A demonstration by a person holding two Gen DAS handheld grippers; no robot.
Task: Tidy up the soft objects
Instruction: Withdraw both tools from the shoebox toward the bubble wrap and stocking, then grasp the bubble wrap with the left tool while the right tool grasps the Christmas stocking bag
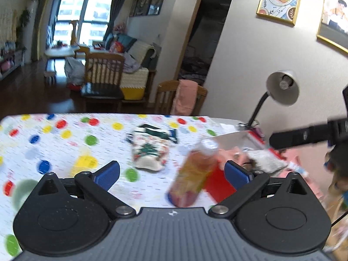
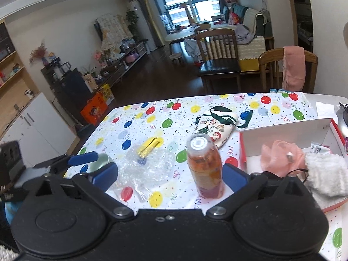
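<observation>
A Christmas-print cloth pouch lies on the balloon-print tablecloth near the table's middle. A red-rimmed white box at the right holds a pink mesh item and a white fluffy item; both show blurred in the left wrist view. My left gripper is open and empty, above the table short of the pouch. My right gripper is open and empty, near the table's front edge. The left gripper also shows at the left of the right wrist view.
A bottle of orange drink stands between the grippers and the pouch, next to the box. Crumpled clear plastic with a yellow item lies at front left. A desk lamp stands at the right. Chairs stand behind the table.
</observation>
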